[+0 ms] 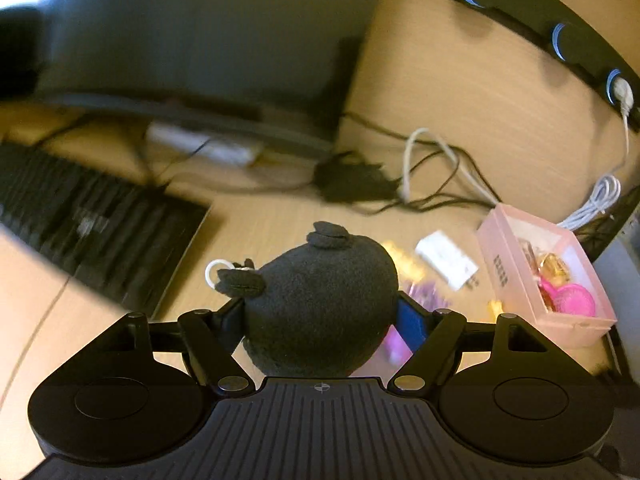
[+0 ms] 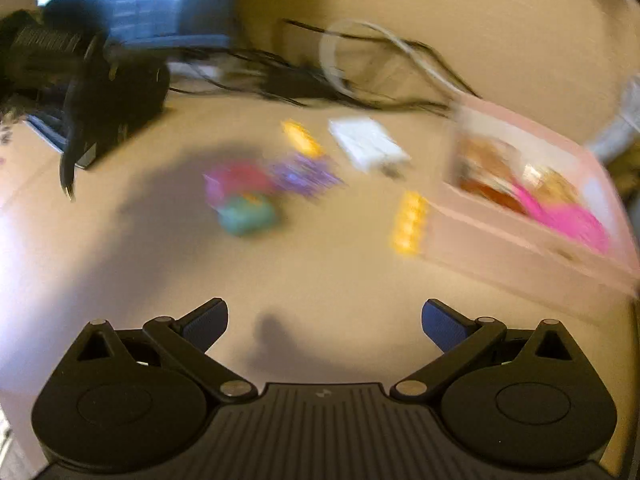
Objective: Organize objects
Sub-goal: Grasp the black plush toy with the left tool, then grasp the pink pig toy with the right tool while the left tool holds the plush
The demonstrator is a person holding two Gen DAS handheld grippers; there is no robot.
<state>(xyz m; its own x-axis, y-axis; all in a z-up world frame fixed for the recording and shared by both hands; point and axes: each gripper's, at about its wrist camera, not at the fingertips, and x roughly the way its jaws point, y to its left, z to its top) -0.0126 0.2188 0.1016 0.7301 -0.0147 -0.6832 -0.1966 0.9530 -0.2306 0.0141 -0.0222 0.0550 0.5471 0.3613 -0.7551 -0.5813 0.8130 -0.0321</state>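
My left gripper (image 1: 320,316) is shut on a dark grey plush toy (image 1: 320,296) with small ears and a white ring, held above the desk. A pink open box (image 1: 548,276) with pink and gold items sits to its right; it also shows in the right wrist view (image 2: 532,216). My right gripper (image 2: 324,320) is open and empty above the desk. Ahead of it lie a white charger (image 2: 368,142), two yellow pieces (image 2: 410,222), a purple item (image 2: 304,172) and a pink and teal toy (image 2: 240,196). The left gripper with the plush toy (image 2: 104,80) shows at upper left.
A black keyboard (image 1: 88,216) lies at left under a monitor (image 1: 192,32). Tangled black and white cables (image 1: 432,176) run behind the objects. A black rail with sockets (image 1: 560,40) runs along the back. The white charger (image 1: 446,264) lies next to the box. Both views are blurred.
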